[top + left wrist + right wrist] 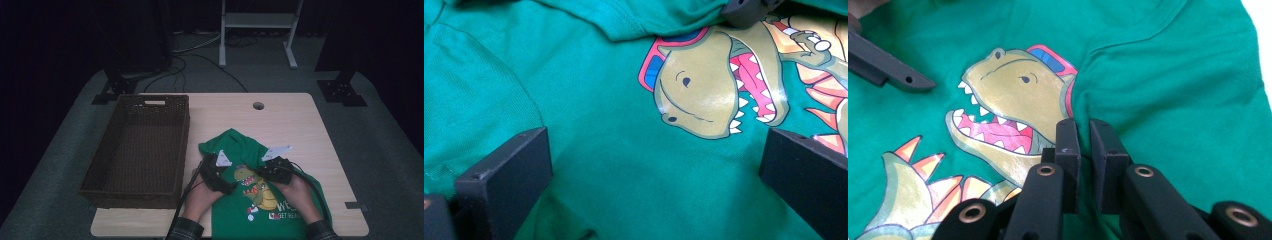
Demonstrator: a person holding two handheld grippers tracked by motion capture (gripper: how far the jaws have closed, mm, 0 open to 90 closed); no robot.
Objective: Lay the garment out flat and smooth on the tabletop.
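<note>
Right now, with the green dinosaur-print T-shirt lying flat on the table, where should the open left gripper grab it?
Best bet: the folded sleeve edge of the green dinosaur-print T-shirt, above the dinosaur's head. That raised fold gives the jaws an edge; the flat cloth under the left gripper offers none. Come from above, jaws straddling the fold. The right gripper looks shut on a pinch of cloth beside the print.

one T-shirt, one basket, two claws
</note>
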